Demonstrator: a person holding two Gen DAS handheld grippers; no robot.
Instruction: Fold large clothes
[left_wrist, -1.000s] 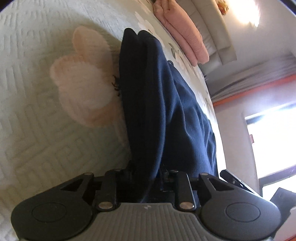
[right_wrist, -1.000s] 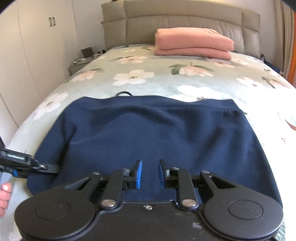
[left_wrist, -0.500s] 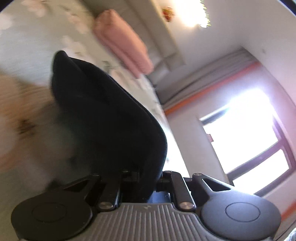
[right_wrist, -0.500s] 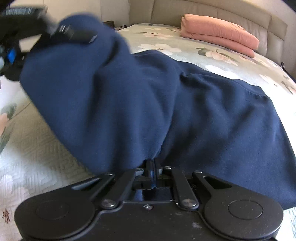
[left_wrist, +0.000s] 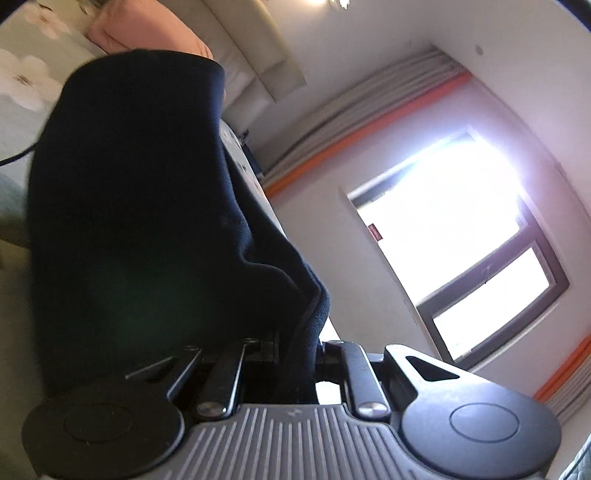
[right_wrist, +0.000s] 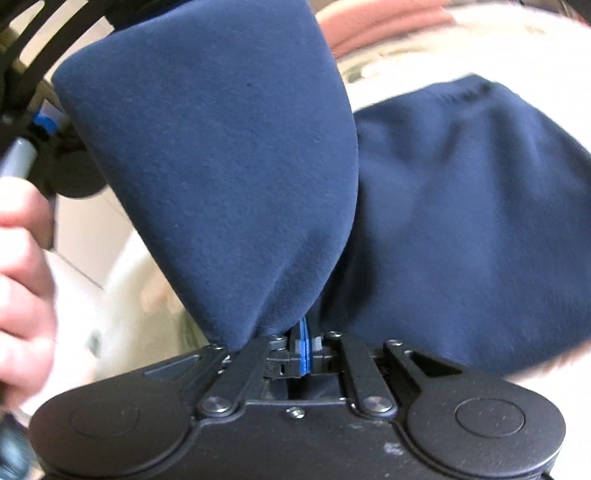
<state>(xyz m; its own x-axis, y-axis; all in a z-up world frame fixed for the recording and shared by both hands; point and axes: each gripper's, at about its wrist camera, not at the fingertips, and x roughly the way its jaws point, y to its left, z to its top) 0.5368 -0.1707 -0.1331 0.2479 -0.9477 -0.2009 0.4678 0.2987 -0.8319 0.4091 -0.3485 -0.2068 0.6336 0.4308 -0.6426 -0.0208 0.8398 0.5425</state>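
Note:
A large navy blue garment lies partly on the flowered bed, with its near edge lifted. My right gripper is shut on the garment's edge, and a raised fold hangs above it. My left gripper is shut on another part of the same garment, which drapes over its fingers and hides them. The left gripper also shows at the far left of the right wrist view, held by a hand.
A folded pink blanket lies at the head of the bed by the padded headboard. A bright window and curtains fill the right of the left wrist view. The flowered bedspread shows at the upper left.
Both grippers have risen and swung toward the headboard, carrying the garment's near edge up and over. The right gripper closed on the cloth early in this span. The left view tilted up toward the window.

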